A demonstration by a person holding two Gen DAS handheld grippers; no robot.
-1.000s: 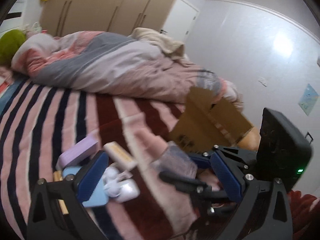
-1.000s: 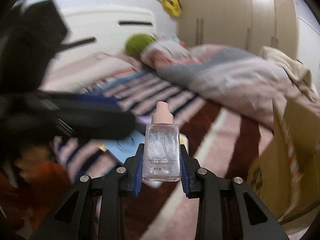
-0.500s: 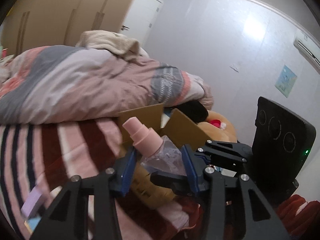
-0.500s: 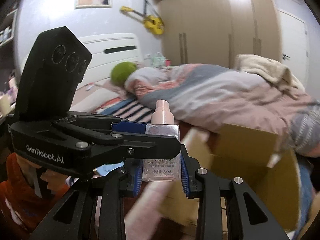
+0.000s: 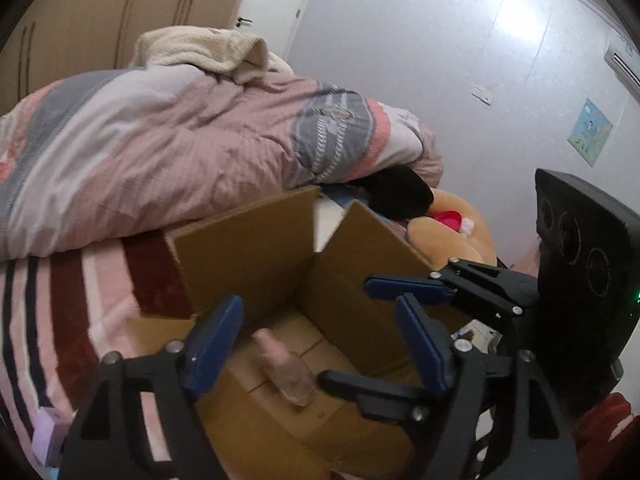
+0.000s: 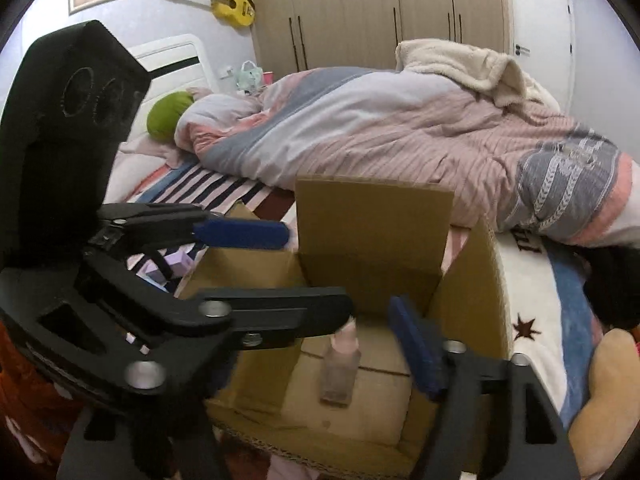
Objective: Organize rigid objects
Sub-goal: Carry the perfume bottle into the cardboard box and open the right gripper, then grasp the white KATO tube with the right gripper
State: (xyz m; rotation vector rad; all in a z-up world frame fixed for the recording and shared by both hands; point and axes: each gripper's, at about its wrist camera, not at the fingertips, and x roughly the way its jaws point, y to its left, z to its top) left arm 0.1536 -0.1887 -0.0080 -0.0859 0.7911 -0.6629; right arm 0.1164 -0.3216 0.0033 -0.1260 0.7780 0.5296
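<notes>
On the bed (image 5: 60, 320), cardboard box (image 5: 248, 248) holds spray bottle (image 6: 340, 364); both claws wide.

Both grippers (image 5: 320, 344) (image 6: 404, 356) are black-framed, with silver screws and blue-padded jaws.

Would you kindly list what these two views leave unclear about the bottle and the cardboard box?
- Clear pink-capped spray bottle: motion-blurred in both views, label unreadable.
- Brown cardboard box: in the right wrist view the left hand-held gripper hides its left floor.
- Lilac block: cut off by the left wrist view's edge.
</notes>
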